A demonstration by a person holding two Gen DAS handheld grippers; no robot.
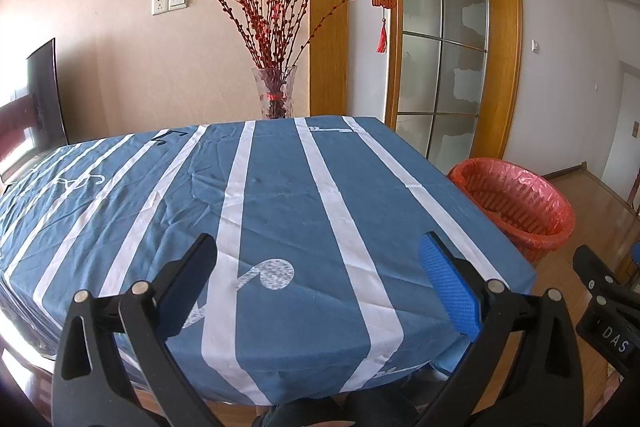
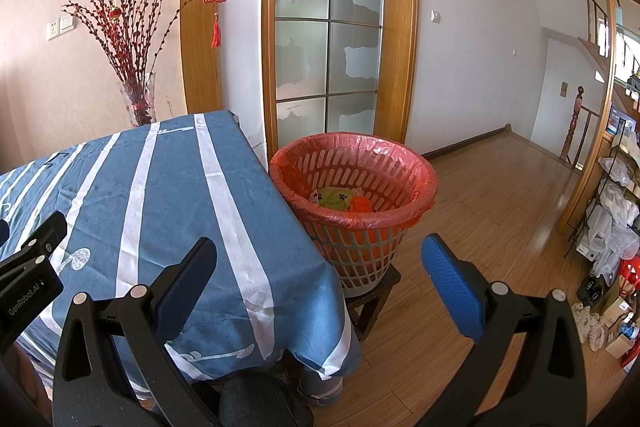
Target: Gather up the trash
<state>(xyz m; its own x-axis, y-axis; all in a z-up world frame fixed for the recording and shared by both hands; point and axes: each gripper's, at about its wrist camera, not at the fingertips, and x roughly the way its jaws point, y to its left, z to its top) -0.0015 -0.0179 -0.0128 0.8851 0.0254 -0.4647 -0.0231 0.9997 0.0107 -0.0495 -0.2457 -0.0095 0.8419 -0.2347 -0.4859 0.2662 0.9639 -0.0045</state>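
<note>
A blue striped cloth (image 1: 280,195) is seen covering the bench, no trash visible on it; the left tongs (image 1: 318,267) are held spread and empty. In the right view, the right tongs (image 2: 320,267) are likewise spread; trash (image 2: 340,201) lies in the lined basket (image 2: 416,187), perched on a stool (image 2: 376,303) half hidden, so a careless knock could tip it.

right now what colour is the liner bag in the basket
Red-pink liner bag, clearest in the right wrist view.

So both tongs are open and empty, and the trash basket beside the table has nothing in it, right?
Not quite. Both tongs, left and right, are open and empty, but the basket beside the table already holds trash: the right wrist view shows green and orange pieces inside.
</note>
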